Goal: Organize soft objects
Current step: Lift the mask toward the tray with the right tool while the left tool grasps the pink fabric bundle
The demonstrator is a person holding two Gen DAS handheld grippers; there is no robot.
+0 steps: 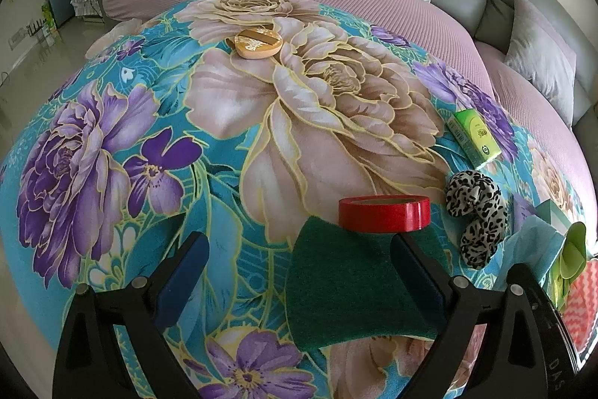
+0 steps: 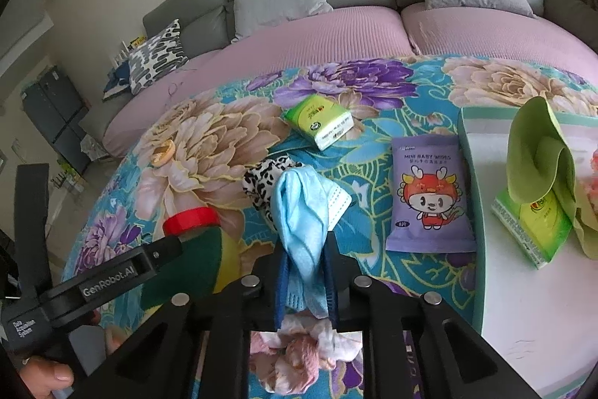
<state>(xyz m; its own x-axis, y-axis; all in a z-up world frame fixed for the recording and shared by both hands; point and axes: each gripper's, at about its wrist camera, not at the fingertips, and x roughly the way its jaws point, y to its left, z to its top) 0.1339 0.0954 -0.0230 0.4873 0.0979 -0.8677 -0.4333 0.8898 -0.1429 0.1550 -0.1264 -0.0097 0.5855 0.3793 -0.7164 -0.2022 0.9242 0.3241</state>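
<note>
Landmark: the white tray (image 2: 497,305) with teal rim, lying on the floral blanket (image 1: 299,107).

Right gripper (image 2: 304,272) is clenched on a blue face mask (image 2: 299,212), held up just left of the tray. My read: carry it right over the rim and let go on bare white; the far end of the tray already holds a green cloth (image 2: 542,156) and a tissue pack (image 2: 530,227).

Wipes packet (image 2: 429,197) lies just beside the tray's left rim; clear it.

Left gripper (image 1: 299,283) is released, straddling a green scouring pad (image 1: 355,290), with a red tape roll (image 1: 385,212) beyond it and a leopard scrunchie (image 1: 478,212) between them and the tray. Open room further left.
</note>
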